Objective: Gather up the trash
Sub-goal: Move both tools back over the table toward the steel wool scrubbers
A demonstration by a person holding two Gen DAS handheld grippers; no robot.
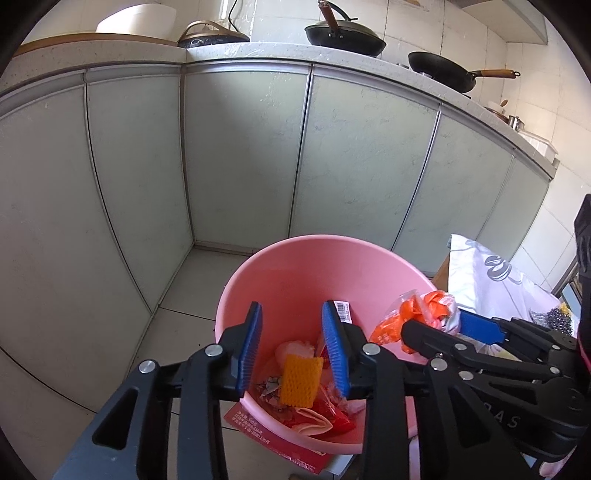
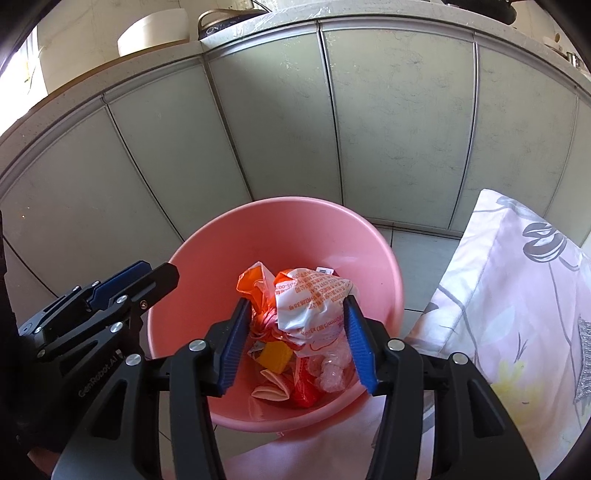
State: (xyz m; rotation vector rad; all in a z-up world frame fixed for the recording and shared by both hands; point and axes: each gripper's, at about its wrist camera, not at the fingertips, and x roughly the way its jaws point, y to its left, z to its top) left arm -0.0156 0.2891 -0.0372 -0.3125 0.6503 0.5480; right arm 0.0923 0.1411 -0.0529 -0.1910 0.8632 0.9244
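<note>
A pink bucket (image 1: 295,266) stands on the tiled floor and holds trash: a yellow foam net (image 1: 299,380), red wrappers and paper scraps. My left gripper (image 1: 293,350) is open and empty over the bucket's near rim. My right gripper (image 2: 295,343) is over the bucket (image 2: 229,251), with a crumpled orange-and-white plastic bag (image 2: 314,299) between its blue pads; the pads stand wide apart beside it. In the left wrist view the right gripper (image 1: 436,325) and the bag (image 1: 421,310) show at the bucket's right rim. In the right wrist view the left gripper (image 2: 147,275) is at the left.
Grey-green cabinet doors (image 1: 240,155) run behind the bucket, under a counter with woks (image 1: 343,37) and a white bowl (image 2: 155,29). A table with a floral cloth (image 2: 517,295) is at the right. A red leaflet (image 1: 258,432) lies under the bucket.
</note>
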